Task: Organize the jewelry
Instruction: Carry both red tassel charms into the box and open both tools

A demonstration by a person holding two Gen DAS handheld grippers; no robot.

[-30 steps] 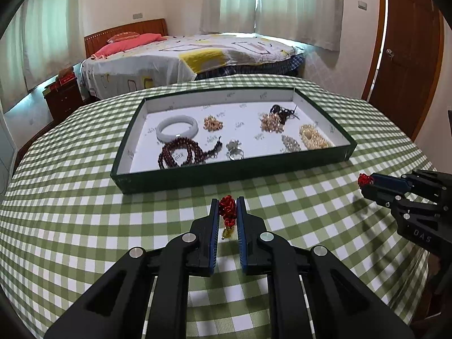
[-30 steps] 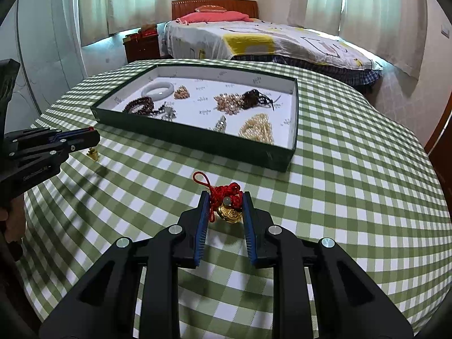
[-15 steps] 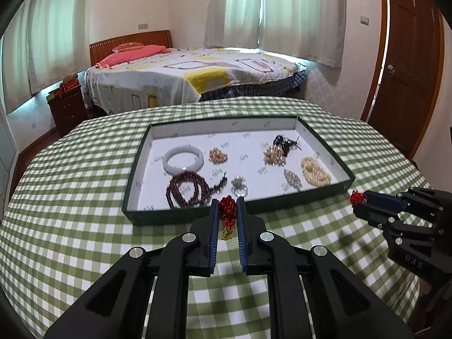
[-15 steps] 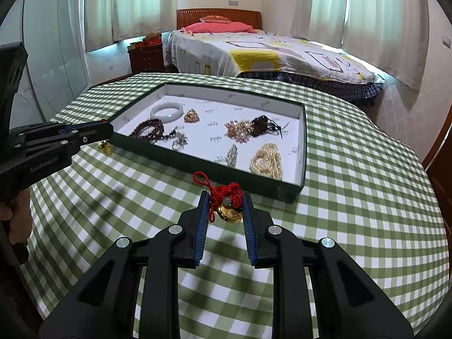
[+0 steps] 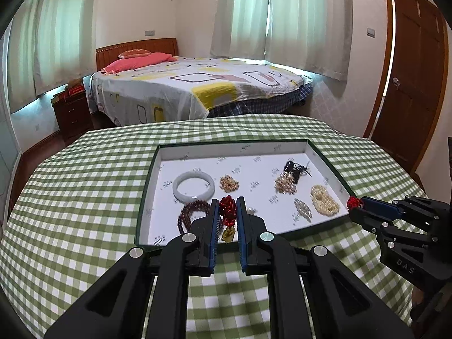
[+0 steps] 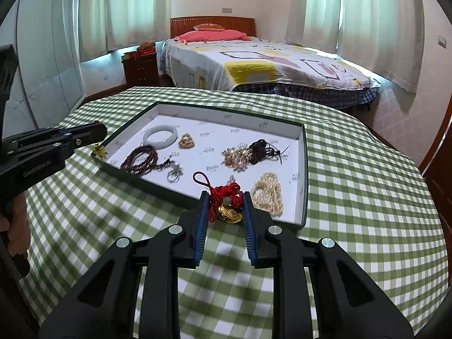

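A dark green tray (image 5: 327, 158) with a white floor sits on the checked table (image 5: 84, 186); it also shows in the right wrist view (image 6: 304, 169). In it lie a white bangle (image 5: 193, 186), dark red beads (image 5: 192, 214), a pearl heap (image 5: 324, 200) and other pieces. My left gripper (image 5: 227, 210) is shut on a red knot charm with a gold pendant (image 5: 228, 220), held above the tray's near left edge. My right gripper (image 6: 225, 202) is shut on a second red knot charm with a gold pendant (image 6: 227, 209), held above the tray's near right edge.
The right gripper shows in the left wrist view (image 5: 367, 206) at the tray's right corner, and the left gripper shows in the right wrist view (image 6: 84, 132) at its left corner. A bed (image 5: 197, 87), a nightstand (image 5: 73, 113) and a door (image 5: 409, 84) stand beyond the table.
Both grippers have risen and moved forward toward the tray, each still holding its red charm. They now hang over the tray's near edge instead of over the cloth.
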